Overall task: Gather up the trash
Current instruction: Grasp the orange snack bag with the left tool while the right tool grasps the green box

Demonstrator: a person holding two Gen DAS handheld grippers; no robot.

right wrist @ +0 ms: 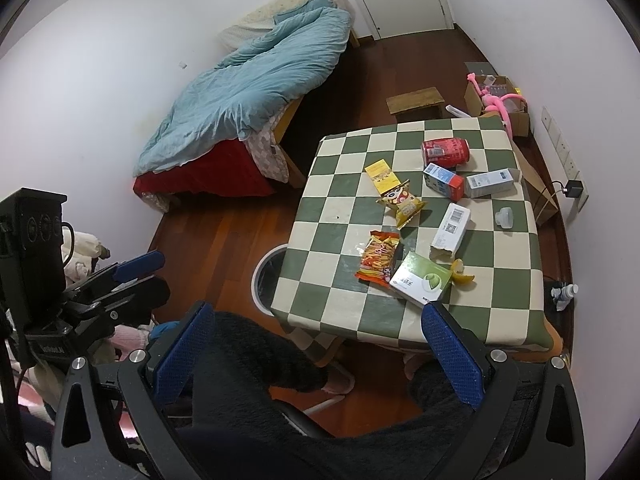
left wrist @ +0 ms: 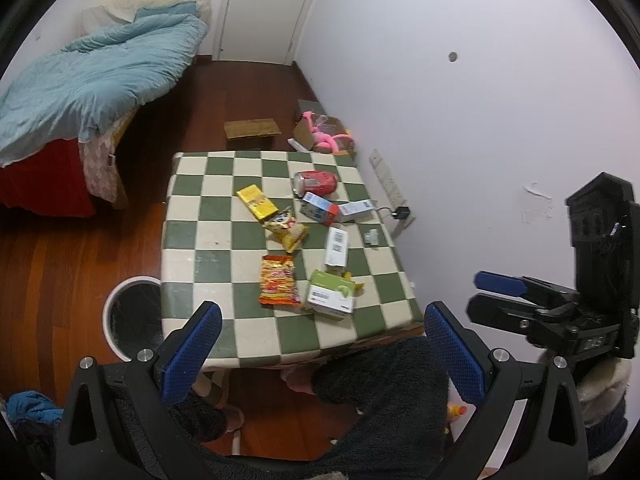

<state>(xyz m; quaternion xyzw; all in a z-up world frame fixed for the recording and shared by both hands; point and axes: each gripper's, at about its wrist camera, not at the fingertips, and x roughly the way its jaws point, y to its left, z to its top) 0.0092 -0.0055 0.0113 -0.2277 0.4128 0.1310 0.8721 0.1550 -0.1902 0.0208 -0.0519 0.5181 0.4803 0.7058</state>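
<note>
Trash lies on a green and cream checked table (left wrist: 208, 236) (right wrist: 332, 216): a red can (left wrist: 316, 183) (right wrist: 445, 151), a blue and red carton (left wrist: 319, 208) (right wrist: 443, 181), a green box (left wrist: 332, 292) (right wrist: 420, 283), an orange snack bag (left wrist: 279, 280) (right wrist: 378, 258), yellow wrappers (left wrist: 257, 202) (right wrist: 382, 176), white boxes (left wrist: 337, 246) (right wrist: 450, 232) and a banana peel (right wrist: 462, 274). A white bin (left wrist: 134, 316) (right wrist: 268, 276) stands at the table's left edge. My left gripper (left wrist: 320, 356) is open, held above and short of the table. My right gripper (right wrist: 320, 356) is open too, also empty.
A bed with a blue duvet (left wrist: 92, 80) (right wrist: 256, 80) is at the left. A wooden stool (left wrist: 252, 130) (right wrist: 416, 102) and a cardboard box with a pink toy (left wrist: 326, 136) (right wrist: 498, 100) stand beyond the table. The person's dark-clad legs (left wrist: 380, 400) are below the grippers.
</note>
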